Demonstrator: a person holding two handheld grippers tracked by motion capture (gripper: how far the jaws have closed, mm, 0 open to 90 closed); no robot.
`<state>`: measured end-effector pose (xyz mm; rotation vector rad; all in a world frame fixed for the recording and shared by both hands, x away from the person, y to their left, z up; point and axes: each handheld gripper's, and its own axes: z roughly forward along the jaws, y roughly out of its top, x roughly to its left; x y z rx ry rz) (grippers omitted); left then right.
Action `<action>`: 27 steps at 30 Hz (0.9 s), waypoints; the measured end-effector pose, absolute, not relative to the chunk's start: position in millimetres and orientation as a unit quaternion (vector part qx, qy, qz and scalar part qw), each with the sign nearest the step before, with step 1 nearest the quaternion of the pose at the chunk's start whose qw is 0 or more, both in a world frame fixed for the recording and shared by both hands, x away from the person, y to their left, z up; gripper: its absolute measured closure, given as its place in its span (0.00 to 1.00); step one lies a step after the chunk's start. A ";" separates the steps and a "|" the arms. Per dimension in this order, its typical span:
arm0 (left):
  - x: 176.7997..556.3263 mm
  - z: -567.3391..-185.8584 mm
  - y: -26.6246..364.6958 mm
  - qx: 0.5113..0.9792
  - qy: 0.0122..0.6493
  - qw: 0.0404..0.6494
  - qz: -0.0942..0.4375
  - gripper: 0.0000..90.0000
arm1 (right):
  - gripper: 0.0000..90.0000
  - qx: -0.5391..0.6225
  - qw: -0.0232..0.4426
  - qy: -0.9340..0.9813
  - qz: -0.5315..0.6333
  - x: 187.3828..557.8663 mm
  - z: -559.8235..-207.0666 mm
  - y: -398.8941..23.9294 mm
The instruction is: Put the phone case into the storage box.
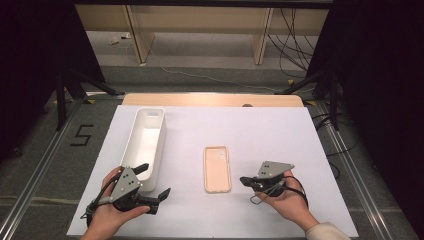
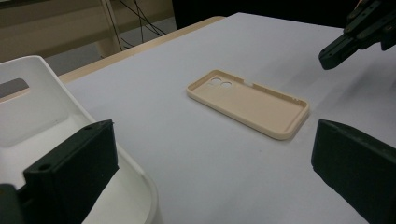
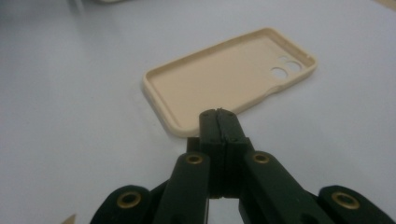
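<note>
Since the right gripper (image 1: 245, 180) has its black jaws pressed together on nothing, the flat beige rubbery phone case (image 1: 217, 168) lies just ahead of its tips, open side up on the white table sheet (image 1: 260, 135), long axis running across the line the jaws point along. The left gripper (image 1: 155, 182), jaws wide apart and empty, sits farther from it, beside the long white plastic bin (image 1: 145, 142).
</note>
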<state>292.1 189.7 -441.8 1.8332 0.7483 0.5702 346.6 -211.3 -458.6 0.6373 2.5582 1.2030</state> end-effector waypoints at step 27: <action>291.6 -441.8 189.7 0.764 0.309 0.516 0.235 0.00 | 1.00 0.212 0.100 0.905 0.354 367.7 -482.7 -175.1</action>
